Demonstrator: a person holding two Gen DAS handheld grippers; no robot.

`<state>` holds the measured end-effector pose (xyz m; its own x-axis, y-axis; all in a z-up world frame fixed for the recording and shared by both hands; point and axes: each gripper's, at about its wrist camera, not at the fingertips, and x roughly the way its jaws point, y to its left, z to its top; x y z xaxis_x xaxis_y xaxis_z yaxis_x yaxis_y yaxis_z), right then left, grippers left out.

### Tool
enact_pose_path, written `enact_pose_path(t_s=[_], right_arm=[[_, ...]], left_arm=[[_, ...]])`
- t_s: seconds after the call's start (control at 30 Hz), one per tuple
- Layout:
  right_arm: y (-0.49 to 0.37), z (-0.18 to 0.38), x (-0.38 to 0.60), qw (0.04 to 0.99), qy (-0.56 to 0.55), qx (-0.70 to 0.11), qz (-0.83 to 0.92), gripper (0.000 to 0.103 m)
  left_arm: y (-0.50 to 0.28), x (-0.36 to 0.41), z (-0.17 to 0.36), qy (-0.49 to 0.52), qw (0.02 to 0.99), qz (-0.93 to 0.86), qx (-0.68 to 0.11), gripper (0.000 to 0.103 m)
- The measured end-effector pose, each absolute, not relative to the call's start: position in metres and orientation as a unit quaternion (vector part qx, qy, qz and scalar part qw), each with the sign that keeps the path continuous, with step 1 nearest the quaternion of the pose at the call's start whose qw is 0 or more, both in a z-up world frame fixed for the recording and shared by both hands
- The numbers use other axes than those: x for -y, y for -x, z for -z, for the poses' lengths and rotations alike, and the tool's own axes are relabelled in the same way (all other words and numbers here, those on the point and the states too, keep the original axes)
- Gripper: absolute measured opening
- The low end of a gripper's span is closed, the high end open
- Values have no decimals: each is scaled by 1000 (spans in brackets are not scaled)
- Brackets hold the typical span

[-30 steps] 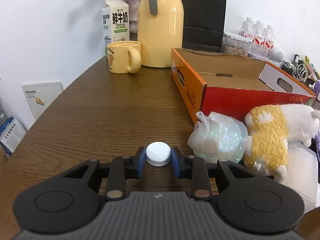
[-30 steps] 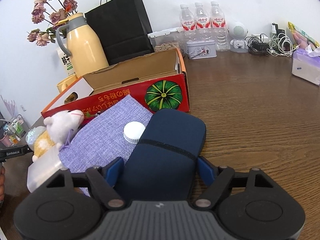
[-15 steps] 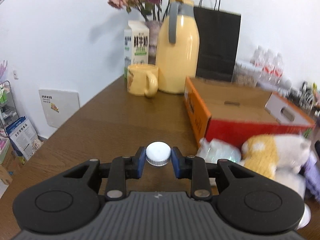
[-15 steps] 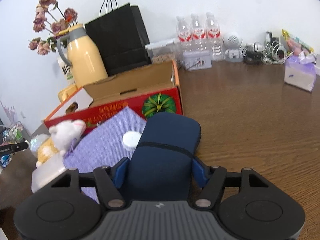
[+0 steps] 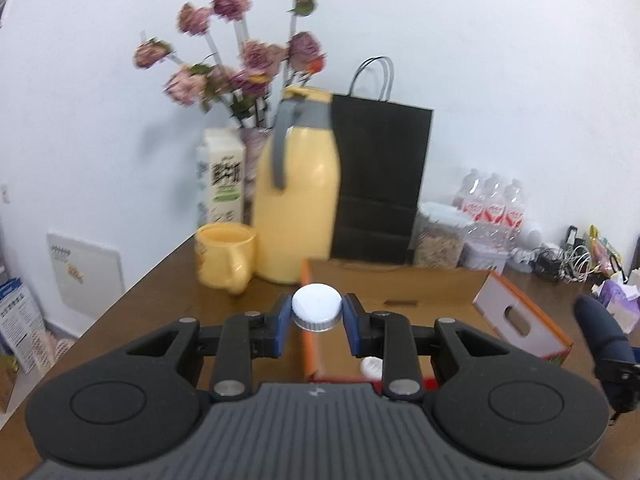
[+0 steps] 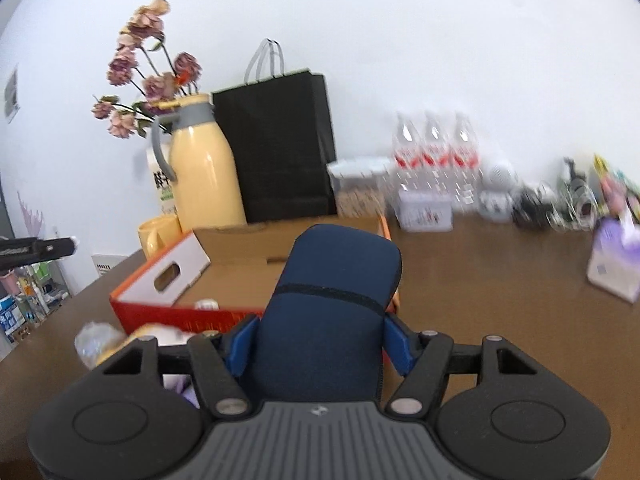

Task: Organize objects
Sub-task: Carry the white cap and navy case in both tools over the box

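Left gripper (image 5: 317, 322) clamped on a white bottle cap (image 5: 317, 307), blue pads pressed against its ribbed sides, cap held off the table and seen above the near wall of an orange cardboard box (image 5: 520, 320). Beyond the cap, at 11 o'clock, a yellow mug (image 5: 224, 258) on the brown table (image 5: 160, 300); at 12 o'clock a yellow jug (image 5: 298, 208) with a grey handle, touching or just beside the mug. Behind those, a milk carton (image 5: 220, 180) and dried pink flowers (image 5: 240, 60), with a black paper bag (image 5: 380, 176) at 1 o'clock against the white wall. Farther right, at 2 o'clock, a row of water bottles (image 5: 492, 208). Inside the box, low between the left fingers, a second small white cap (image 5: 370, 368). Right gripper (image 6: 318, 344) closed on a dark blue pouch (image 6: 332, 300), jaws having just narrowed onto it, pads squeezing both sides, the pouch lifted and sticking forward over the near edge of the same box (image 6: 160, 304). In the right wrist view, at 9 o'clock, a crumpled clear plastic bag (image 6: 94, 342) on the table beside the box, blurred; at 3 o'clock a purple tissue pack (image 6: 616, 264) well apart from the box. Pouch tip also visible at 3 o'clock in the left wrist view (image 5: 600, 332).
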<state>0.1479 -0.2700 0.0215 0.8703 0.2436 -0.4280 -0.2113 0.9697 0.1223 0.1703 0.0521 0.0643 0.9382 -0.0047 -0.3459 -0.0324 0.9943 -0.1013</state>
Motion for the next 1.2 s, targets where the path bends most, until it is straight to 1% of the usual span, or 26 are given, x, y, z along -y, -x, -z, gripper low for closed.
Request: enact_pose_path(t_s=[0.13, 0.33, 0.47, 0.67, 0.87, 1.07, 1.13, 1.17, 1.2], right_arm=[[-179, -40, 258, 969, -22, -211, -129, 65], [-232, -48, 239, 968, -4, -214, -133, 65], [-263, -35, 233, 963, 3, -232, -134, 65], [-295, 1, 221, 960, 35, -249, -119, 65], [-306, 23, 212, 953, 63, -271, -124, 65], [-307, 27, 217, 951, 55, -279, -125, 65], [-307, 26, 219, 950, 49, -280, -129, 65], [-306, 25, 220, 950, 47, -278, -131, 65], [-305, 24, 221, 951, 44, -275, -132, 67]], left_arm=[[-193, -31, -73, 59, 984, 2, -168, 28], [-228, -5, -70, 55, 983, 4, -176, 28], [-257, 4, -58, 47, 980, -8, -193, 28], [-300, 10, -29, 42, 968, -43, -242, 28], [-314, 13, -6, 21, 961, -41, -274, 28], [-313, 16, -4, 16, 959, -41, -279, 29], [-310, 14, -6, 25, 961, -37, -272, 33], [-309, 15, -7, 26, 962, -35, -269, 42], [-308, 16, -9, 26, 963, -36, -265, 57]])
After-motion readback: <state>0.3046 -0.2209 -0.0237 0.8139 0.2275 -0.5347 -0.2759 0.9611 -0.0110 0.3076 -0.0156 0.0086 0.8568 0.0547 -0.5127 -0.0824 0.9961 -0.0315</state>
